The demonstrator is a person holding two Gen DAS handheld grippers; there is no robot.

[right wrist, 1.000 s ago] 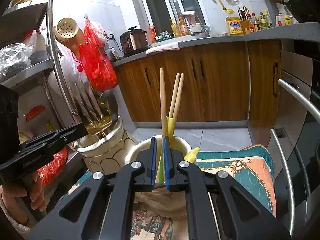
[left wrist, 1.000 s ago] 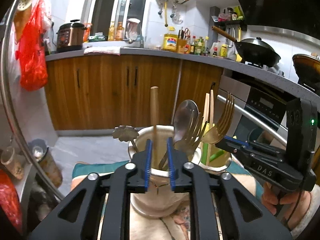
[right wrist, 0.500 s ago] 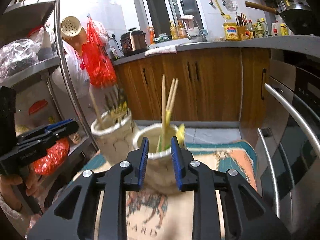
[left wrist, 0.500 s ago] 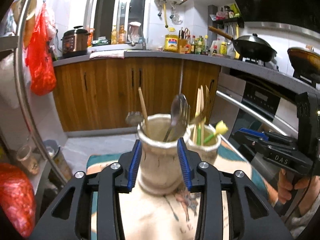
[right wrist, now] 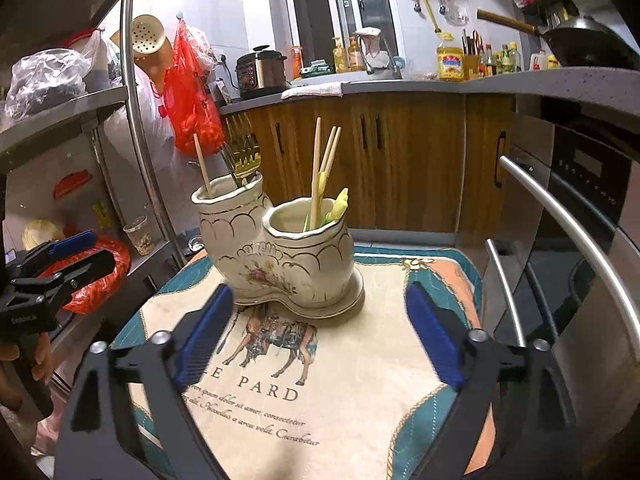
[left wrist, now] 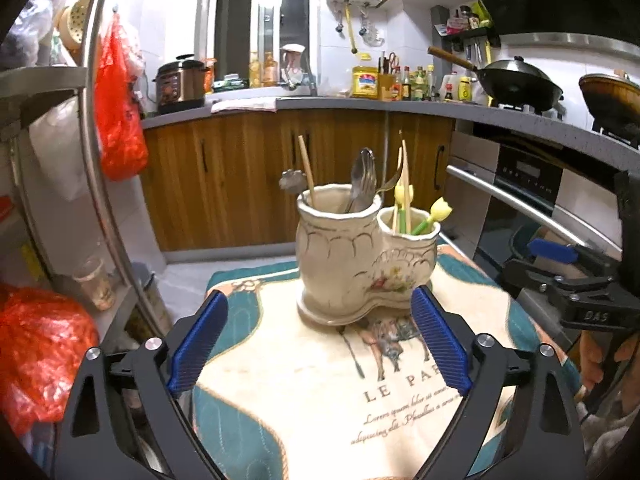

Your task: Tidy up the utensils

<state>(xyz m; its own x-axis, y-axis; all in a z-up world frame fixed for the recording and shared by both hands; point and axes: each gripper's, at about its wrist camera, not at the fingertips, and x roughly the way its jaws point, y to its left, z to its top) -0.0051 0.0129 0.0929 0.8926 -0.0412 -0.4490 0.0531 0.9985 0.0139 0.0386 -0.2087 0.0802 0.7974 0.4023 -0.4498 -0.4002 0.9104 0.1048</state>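
Observation:
A cream ceramic double holder (left wrist: 340, 248) (right wrist: 280, 256) stands on a printed cloth (left wrist: 320, 380) (right wrist: 360, 360). Its taller pot holds forks and a spoon (left wrist: 362, 180) (right wrist: 244, 156) and a wooden stick. The shorter pot holds chopsticks (right wrist: 324, 160) (left wrist: 404, 184) and a yellow tulip-topped piece (left wrist: 440, 208) (right wrist: 340, 200). My left gripper (left wrist: 319, 304) (right wrist: 60, 256) sits back from the holder, its jaws opening wide with nothing between them. My right gripper (right wrist: 320, 294) (left wrist: 560, 276) is likewise back from it, jaws opening and empty.
A metal shelf rack (left wrist: 92, 120) (right wrist: 132, 120) with red plastic bags (left wrist: 40, 352) stands at the left. An oven with a steel handle (right wrist: 560, 220) (left wrist: 520, 204) is close on the right. Wooden cabinets and a crowded counter lie behind.
Both grippers have drawn back from above the pots and their jaws have spread from nearly shut to wide. The wooden stick and the chopstick they were closed on now stand in the pots.

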